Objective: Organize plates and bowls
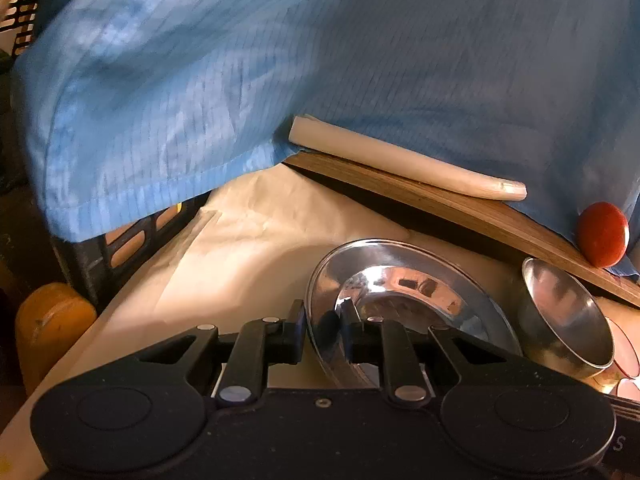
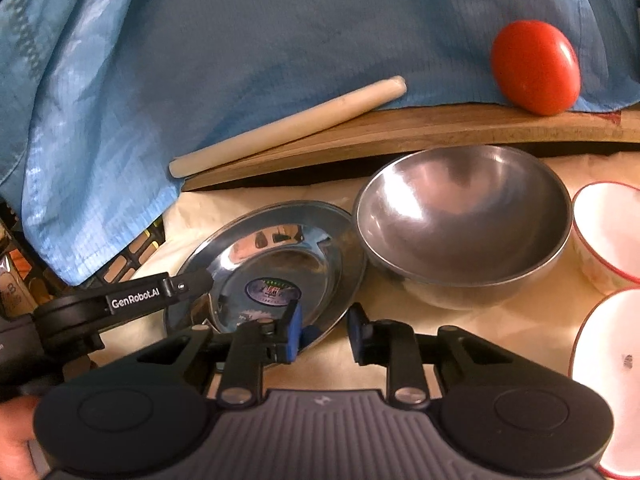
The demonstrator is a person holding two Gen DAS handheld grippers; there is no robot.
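Blue cloth (image 2: 280,40) drapes over a wooden board (image 2: 400,136) above cream paper (image 1: 240,240).

"GenRobot.AI" stands on the left hand-held gripper (image 2: 208,280).

A blue cloth (image 2: 280,40) drapes over the back of a wooden board (image 2: 400,136). A pale rolling pin (image 2: 288,126) lies slanted on the board's edge against the cloth, and a red tomato (image 2: 536,68) sits farther right on the board. Cream paper (image 1: 248,240) covers the desk, with a black slotted crate (image 1: 120,248) at its left.
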